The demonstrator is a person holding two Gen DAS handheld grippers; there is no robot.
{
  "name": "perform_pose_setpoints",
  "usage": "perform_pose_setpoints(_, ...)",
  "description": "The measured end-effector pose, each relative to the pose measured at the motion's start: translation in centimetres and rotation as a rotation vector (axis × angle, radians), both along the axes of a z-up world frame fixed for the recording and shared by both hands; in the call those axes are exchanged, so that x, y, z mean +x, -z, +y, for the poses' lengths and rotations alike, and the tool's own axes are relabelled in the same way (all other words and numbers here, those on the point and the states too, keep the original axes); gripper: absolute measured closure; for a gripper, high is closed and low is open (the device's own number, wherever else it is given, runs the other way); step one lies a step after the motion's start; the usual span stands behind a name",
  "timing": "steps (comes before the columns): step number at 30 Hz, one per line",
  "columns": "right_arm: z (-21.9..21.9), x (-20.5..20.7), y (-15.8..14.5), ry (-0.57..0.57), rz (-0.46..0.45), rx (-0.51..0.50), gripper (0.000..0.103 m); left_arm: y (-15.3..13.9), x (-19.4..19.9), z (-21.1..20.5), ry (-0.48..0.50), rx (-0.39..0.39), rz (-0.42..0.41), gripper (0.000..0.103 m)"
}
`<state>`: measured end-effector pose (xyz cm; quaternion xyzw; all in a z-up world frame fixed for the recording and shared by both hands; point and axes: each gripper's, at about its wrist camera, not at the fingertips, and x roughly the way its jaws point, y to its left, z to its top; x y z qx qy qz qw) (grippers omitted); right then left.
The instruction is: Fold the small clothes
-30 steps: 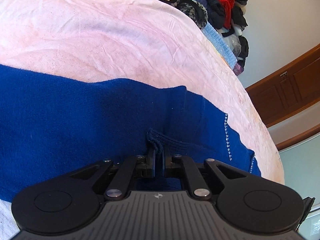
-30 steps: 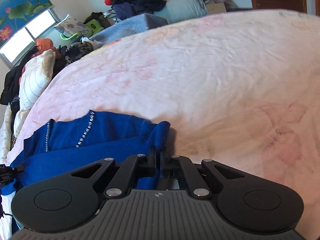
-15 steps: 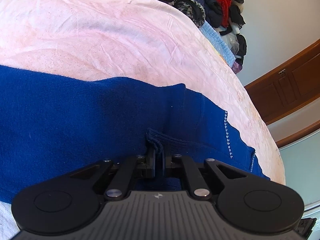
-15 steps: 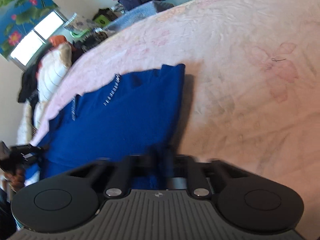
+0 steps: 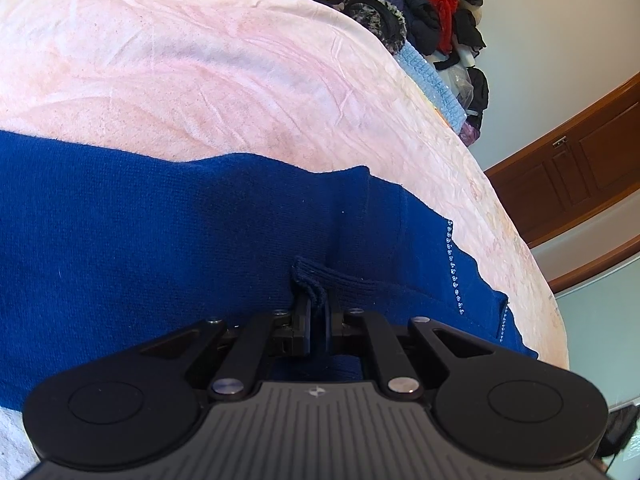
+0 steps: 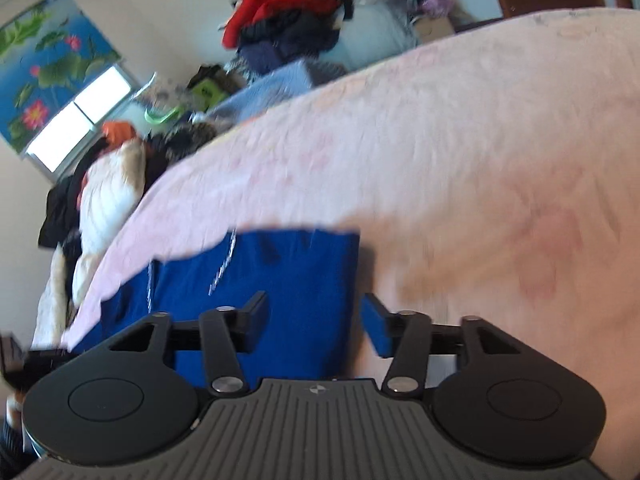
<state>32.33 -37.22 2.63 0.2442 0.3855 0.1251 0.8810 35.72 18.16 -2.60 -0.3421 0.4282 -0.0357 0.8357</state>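
Blue knit garment [image 5: 168,240] flat on pink bedspread [image 5: 200,72], lower half of frame. L gripper [image 5: 316,320] pinched tight on ribbed hem fold. R gripper [image 6: 314,322] jaws opening, pads clear of cloth, garment edge below gap.

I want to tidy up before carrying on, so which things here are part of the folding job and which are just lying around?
Part of the job:
- blue sweater
- left gripper, shut on its ribbed edge
- right gripper, jaws opening, pads off the sweater
- pink bedspread it lies on

Lying about:
- clothes pile
- white quilt
- light blue knit
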Motion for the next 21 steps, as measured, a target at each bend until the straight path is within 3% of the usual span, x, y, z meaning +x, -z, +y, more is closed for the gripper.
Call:
perform_pose_setpoints(3,0.6,3.9,1.1,0.024,0.060,-0.004,0.049,0.0,0.0,0.0,0.000,-0.004,0.002,0.097)
perform_pose_setpoints(5,1.3,5.2,1.8,0.018,0.063,-0.002,0.095,0.0,0.0,0.1,0.003,-0.008,0.004,0.097)
perform_pose_setpoints(8,1.6,5.3,2.6,0.009,0.059,-0.117,0.102,0.1,0.0,0.2,0.010,-0.012,0.001,0.096)
perform_pose_setpoints(10,0.2,5.1,3.3,0.038,0.070,-0.019,0.098,0.2,-0.1,0.2,0.010,-0.014,-0.004,0.096)
perform_pose_setpoints(11,0.0,4.9,3.5,0.043,0.063,-0.022,0.096,0.2,-0.1,0.2,0.012,-0.013,-0.007,0.096)
perform_pose_setpoints(13,0.9,4.6,3.1,0.049,0.048,-0.066,0.091,-0.2,-0.2,0.3,0.022,-0.010,-0.019,0.096)
perform_pose_setpoints(16,2.5,3.4,1.4,0.079,0.010,-0.152,0.068,-2.0,-1.7,1.5,0.001,-0.027,-0.085,0.095)
perform_pose_setpoints(18,3.7,1.3,-0.5,0.090,-0.084,-0.217,0.066,-3.2,-3.0,2.8,-0.027,-0.049,-0.131,0.095)
perform_pose_setpoints(21,5.6,-1.8,-2.3,-0.020,-0.157,-0.205,0.066,-4.0,-3.4,3.7,-0.035,-0.017,-0.129,0.095)
